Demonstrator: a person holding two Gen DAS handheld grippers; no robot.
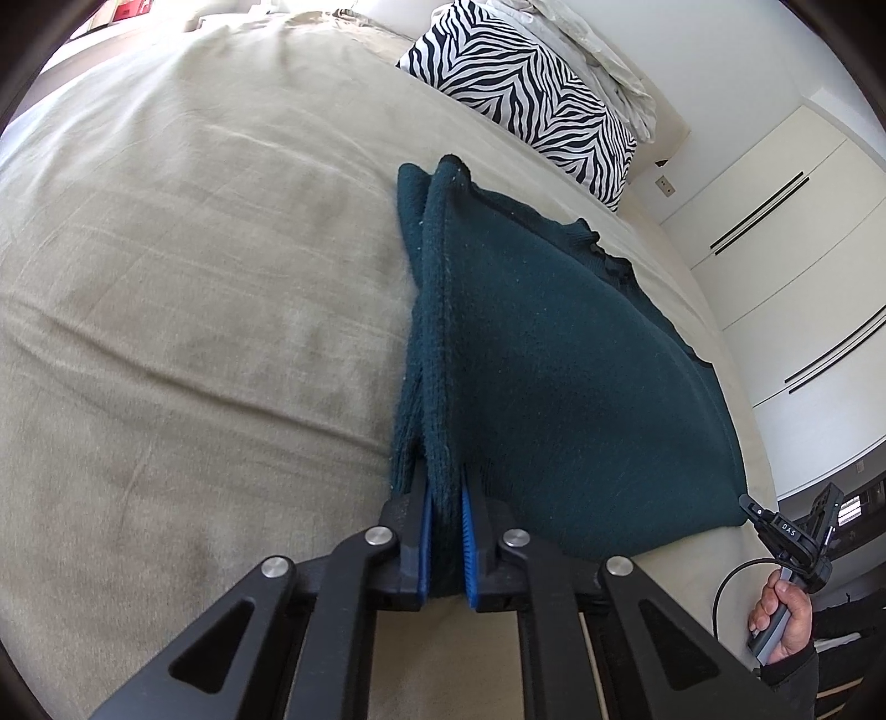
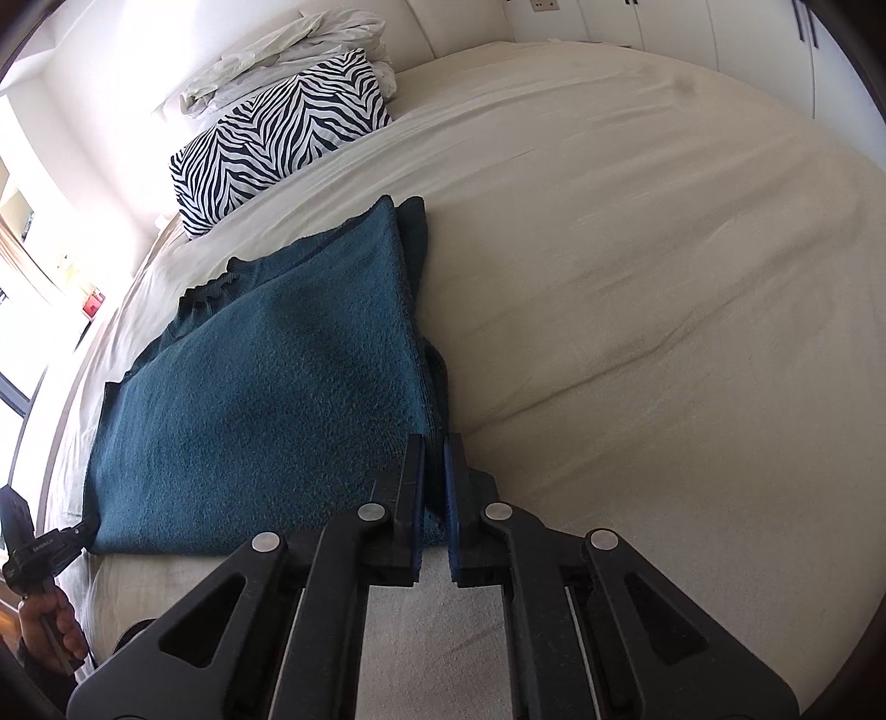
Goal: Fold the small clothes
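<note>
- The dark teal knitted garment [image 1: 554, 376] lies partly folded on the beige bed cover [image 1: 194, 277], one half turned over onto the other, with a doubled edge running straight ahead of each gripper.
- The left gripper [image 1: 444, 531] has its blue-padded fingers [image 1: 424, 531] pressed on a thick bunched edge of the garment, which fills the narrow gap between them; the rest of the cloth spreads to its right.
- The right gripper [image 2: 433, 498] has its fingers close together on the near corner of the folded edge, with teal cloth showing in the slim gap between them; the cloth spreads to its left.
- In the left wrist view, the person's right hand [image 1: 783, 620] grips its handle at the lower right, beyond the cloth's far edge.
- A zebra-striped black and white pillow [image 2: 277, 133] lies ahead of both grippers, past the garment, with crumpled white bedding [image 2: 288, 50] behind it.
- White cupboard doors [image 1: 775, 232] stand to the right of the left gripper.
</note>
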